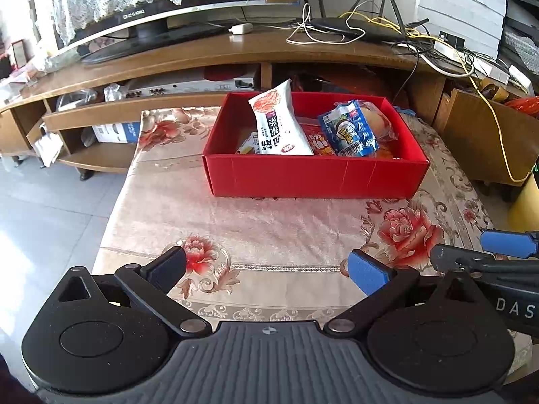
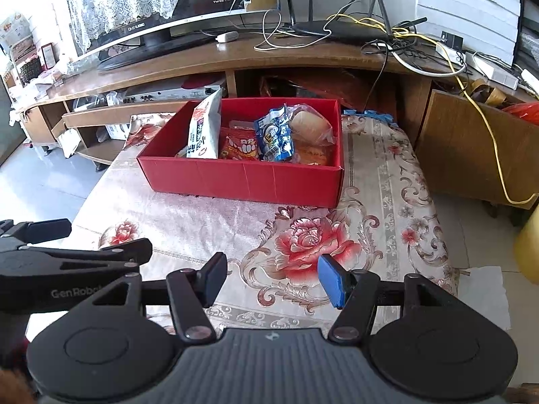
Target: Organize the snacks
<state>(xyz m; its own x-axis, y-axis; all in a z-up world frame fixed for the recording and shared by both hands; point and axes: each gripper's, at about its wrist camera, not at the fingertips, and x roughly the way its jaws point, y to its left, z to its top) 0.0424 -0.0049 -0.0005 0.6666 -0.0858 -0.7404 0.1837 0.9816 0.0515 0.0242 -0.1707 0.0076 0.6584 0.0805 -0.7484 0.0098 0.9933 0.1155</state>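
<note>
A red box [image 1: 313, 176] stands on the flowered tablecloth [image 1: 269, 229] at the table's far side; it also shows in the right wrist view [image 2: 242, 181]. Inside it are a white snack bag [image 1: 279, 121], a blue packet [image 1: 350, 129], a red packet [image 1: 320, 143] and a wrapped bun [image 1: 379, 121]. The same snacks show in the right wrist view: white bag [image 2: 205, 128], blue packet [image 2: 274, 134], red packet [image 2: 241, 146], bun [image 2: 311, 124]. My left gripper [image 1: 267, 269] is open and empty over the near table edge. My right gripper [image 2: 273, 277] is open and empty beside it.
A wooden TV stand [image 1: 209, 54] with a television [image 1: 141, 10], a router [image 1: 353, 28] and tangled cables [image 1: 438, 54] runs behind the table. Tiled floor [image 1: 50, 202] lies to the left. A wooden cabinet [image 2: 471, 148] stands at the right.
</note>
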